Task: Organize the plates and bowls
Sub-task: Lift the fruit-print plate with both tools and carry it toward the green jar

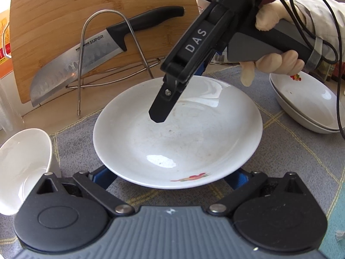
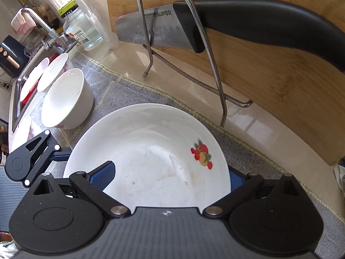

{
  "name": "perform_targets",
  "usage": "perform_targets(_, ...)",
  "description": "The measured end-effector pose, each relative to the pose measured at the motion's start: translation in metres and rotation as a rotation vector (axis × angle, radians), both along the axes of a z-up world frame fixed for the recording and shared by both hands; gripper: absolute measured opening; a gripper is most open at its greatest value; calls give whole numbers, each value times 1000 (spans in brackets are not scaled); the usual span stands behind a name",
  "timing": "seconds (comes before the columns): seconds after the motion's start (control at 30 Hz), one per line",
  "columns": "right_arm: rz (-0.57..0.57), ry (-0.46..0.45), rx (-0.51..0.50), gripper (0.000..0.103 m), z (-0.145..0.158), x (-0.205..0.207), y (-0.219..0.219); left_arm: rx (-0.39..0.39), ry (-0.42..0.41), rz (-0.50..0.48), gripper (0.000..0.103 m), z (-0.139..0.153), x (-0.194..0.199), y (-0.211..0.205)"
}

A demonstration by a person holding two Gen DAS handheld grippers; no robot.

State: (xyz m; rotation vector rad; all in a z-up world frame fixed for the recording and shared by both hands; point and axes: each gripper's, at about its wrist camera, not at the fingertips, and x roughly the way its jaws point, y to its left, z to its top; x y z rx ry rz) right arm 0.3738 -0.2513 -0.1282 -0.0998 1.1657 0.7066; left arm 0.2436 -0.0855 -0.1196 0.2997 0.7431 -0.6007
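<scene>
Plate [image 1: 179,133] is lying on the grey mat [image 1: 291,151] on the worktop, its near rim sitting between the spread, released left fingers [image 1: 103,178]. Right gripper [image 2: 170,177] is straddling its far rim, fingers wide, gripping nothing. Right view is also showing a bowl [image 2: 66,99] w/ more dishes by the sink [image 2: 16,99]; left view is showing stacked plates [image 1: 308,105] at right.

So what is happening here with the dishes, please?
A person holds a gripper in each hand over a plate with a fruit print, lying on a grey cloth. The right gripper has its open fingers on both sides of the plate; the left gripper waits open at the plate's near edge. White bowls stand to one side, and a knife rests on a rack behind.
</scene>
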Motion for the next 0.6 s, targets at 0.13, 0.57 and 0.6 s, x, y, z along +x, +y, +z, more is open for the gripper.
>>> perform_targets(0.13,5,-7,2,103,4,-5,0,6,-3,-1,102,2,-2,-1)
perform_targets(0.57,-23,-37,31,103,22,-30,-8,17,-27,-26,102,16,-10,-4)
perform_targets(0.6,-26,-38,30,103,24,-33,-10,18,-28,-29,102,17,-11,-5)
